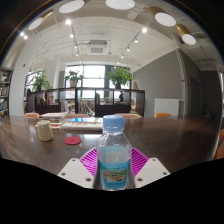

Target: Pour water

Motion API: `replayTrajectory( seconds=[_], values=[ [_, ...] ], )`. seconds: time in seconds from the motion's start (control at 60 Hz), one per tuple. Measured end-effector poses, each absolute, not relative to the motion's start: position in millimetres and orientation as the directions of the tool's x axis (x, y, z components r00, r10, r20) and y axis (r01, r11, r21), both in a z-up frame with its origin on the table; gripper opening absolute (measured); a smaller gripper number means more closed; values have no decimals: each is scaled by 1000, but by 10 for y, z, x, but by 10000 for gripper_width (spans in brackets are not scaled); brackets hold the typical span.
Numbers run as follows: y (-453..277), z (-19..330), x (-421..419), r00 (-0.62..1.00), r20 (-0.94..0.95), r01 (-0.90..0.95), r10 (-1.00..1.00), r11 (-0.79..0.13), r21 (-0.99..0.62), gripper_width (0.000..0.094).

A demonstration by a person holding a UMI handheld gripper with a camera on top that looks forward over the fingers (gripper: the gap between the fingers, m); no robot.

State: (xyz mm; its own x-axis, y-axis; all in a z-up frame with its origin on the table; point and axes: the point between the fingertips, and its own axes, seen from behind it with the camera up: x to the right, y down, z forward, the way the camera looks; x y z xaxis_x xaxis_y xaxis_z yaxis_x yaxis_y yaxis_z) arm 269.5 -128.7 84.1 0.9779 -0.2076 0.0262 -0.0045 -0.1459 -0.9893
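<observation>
Gripper (pixel 113 170) clamps water bottle (pixel 114 152); cup (pixel 44 131) and red coaster (pixel 72 141) on table (pixel 170 140) at 10 o'clock.

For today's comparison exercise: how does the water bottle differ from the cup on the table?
The bottle is clear with a blue cap and label; the cup is opaque and pale. The bottle stands between the claw's fingers; the cup sits far beyond them, to the left. The bottle is capped; the cup is open-topped. Both stand upright.
</observation>
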Motion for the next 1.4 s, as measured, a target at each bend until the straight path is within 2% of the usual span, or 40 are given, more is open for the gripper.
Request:
replayTrajectory(
  seconds=[0.133,0.367,0.583,0.683,0.8,0.817,0.9,0.983,1.067,1.233,1.4],
  values=[
    [-1279,871,2742,975,61,31,-214,-143,-989,266],
    [-1081,918,2558,972,139,104,-190,-180,-978,263],
    [-239,1361,2046,858,506,480,-86,-213,-851,265],
    [120,1571,1783,721,692,673,-31,-208,-710,268],
    [605,1618,1314,537,843,831,25,-188,-524,265],
    [743,1541,1202,512,859,846,23,-188,-499,266],
    [899,1657,1086,340,939,931,52,-157,-329,266],
    [1121,1623,809,121,992,986,42,-121,-115,270],
    [1269,1599,615,-77,996,993,38,-89,80,264],
    [1434,1551,372,-370,929,928,34,-31,371,266],
    [1496,1491,206,-589,808,808,-10,30,589,265]
  ],
)
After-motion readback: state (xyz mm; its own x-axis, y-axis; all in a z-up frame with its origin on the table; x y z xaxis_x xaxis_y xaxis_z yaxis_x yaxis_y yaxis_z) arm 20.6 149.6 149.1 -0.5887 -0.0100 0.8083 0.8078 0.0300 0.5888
